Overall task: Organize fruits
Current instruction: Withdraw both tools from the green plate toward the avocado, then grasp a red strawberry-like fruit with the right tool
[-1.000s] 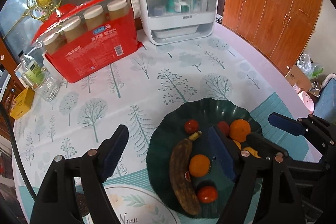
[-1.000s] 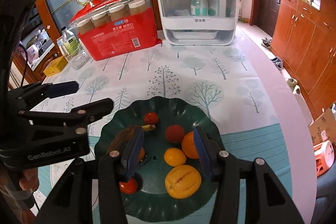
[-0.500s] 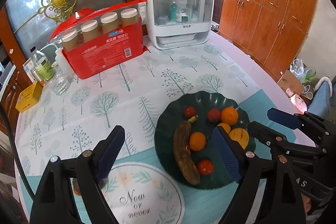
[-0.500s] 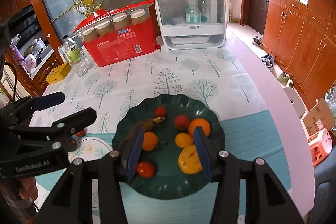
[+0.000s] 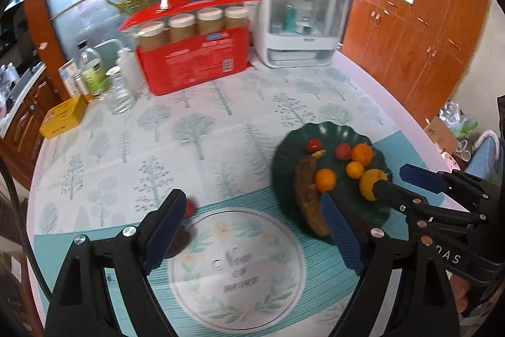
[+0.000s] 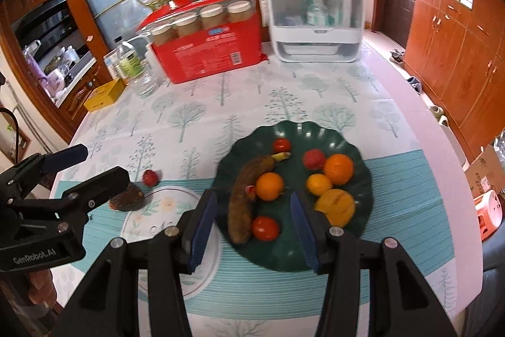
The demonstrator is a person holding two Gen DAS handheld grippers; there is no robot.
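Observation:
A dark green scalloped plate (image 6: 315,128) (image 5: 284,147) holds a browned banana (image 6: 243,204) (image 5: 307,195), two tomatoes (image 6: 265,228), a red fruit (image 6: 313,159), several oranges (image 6: 338,169) and a large yellow-orange fruit (image 6: 335,206). On the cloth left of the plate lie a small red fruit (image 6: 151,177) (image 5: 189,207) and a dark brown lump (image 6: 126,199). My right gripper (image 6: 252,229) (image 5: 394,179) hangs open above the plate's near side, gripping nothing. Over the round placemat (image 5: 236,267), my left gripper (image 5: 252,232) (image 6: 105,163) stands wide open and empty, its left finger beside the red fruit.
At the back stand a red pack of jars (image 6: 208,52), a white covered rack (image 6: 315,21), bottles (image 6: 129,62) and a yellow box (image 6: 104,95). The table's rounded edge (image 6: 442,147) runs along the right, with wooden cabinets beyond.
Both grippers have drawn back and up from the plate. The left one has slid left over the placemat, its jaws a little wider. The loose red fruit and brown lump have come into view.

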